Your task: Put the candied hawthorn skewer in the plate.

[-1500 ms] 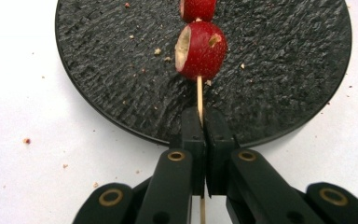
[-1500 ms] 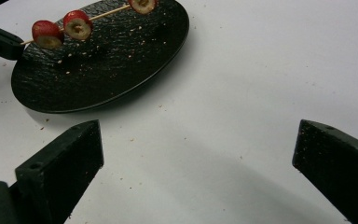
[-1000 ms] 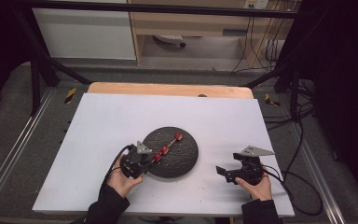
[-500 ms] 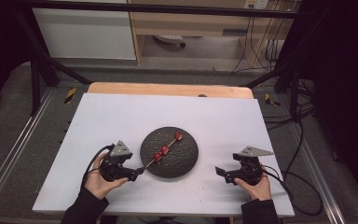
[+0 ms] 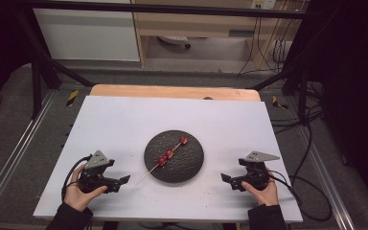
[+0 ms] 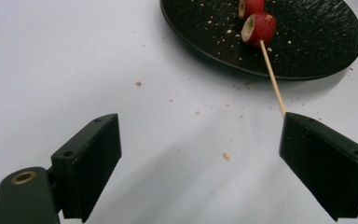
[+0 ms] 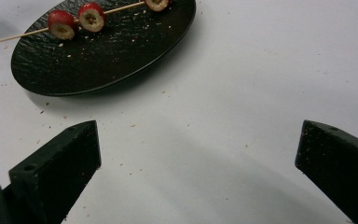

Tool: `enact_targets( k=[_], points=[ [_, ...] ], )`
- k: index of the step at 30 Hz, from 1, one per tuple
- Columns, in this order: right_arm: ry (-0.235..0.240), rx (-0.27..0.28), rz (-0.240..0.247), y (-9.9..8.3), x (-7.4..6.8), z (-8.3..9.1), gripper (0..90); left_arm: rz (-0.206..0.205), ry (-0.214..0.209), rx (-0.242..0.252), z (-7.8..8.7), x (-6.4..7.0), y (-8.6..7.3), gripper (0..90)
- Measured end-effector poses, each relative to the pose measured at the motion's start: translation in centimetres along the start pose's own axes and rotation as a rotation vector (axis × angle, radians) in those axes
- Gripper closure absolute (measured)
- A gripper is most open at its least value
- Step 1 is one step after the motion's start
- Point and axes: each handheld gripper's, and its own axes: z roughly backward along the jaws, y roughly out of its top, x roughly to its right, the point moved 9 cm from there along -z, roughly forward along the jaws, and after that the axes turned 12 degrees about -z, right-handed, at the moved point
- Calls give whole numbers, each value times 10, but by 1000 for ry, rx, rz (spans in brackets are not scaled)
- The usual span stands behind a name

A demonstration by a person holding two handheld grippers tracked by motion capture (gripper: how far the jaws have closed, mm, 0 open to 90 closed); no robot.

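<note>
A round black plate [image 5: 190, 162] lies mid-table on the white sheet. A wooden skewer [image 5: 144, 174] with three red fruit slices [image 5: 169, 154] rests across it, its bare end sticking out over the plate's lower-left rim. My left gripper [image 5: 121, 183] sits left of the plate, open, with nothing between the jaws; in the left gripper view [image 6: 200, 158] the skewer tip [image 6: 274, 81] ends just above the right jaw, and the plate [image 6: 312, 42] is ahead. My right gripper [image 5: 227, 182] rests right of the plate, open and empty [image 7: 198, 163], facing the plate [image 7: 121, 51] and the slices [image 7: 92, 17].
Small crumbs [image 6: 226, 156] are scattered on the white sheet near the plate. A wooden table edge [image 5: 172, 91] shows beyond the sheet. Black frame legs and cables [image 5: 311, 143] stand around the table on the floor.
My left gripper has drawn back from the plate to the left and toward the person, leaving the skewer lying on the plate. The right gripper has stayed put.
</note>
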Motion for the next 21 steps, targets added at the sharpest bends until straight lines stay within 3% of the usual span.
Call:
enact_targets(
  k=[6, 11, 21],
  points=[
    [-3, -16, 13, -3, 0, -2, 6, 15, 33, 22, 5, -8, -17, 125],
    [-1, -25, 15, -5, 0, -4, 7, 25, 29, 18, 4, -11, -29, 125],
    [-1, -48, 11, -10, 2, -6, 8, 16, 24, 16, 3, -10, -31, 125]
  ],
)
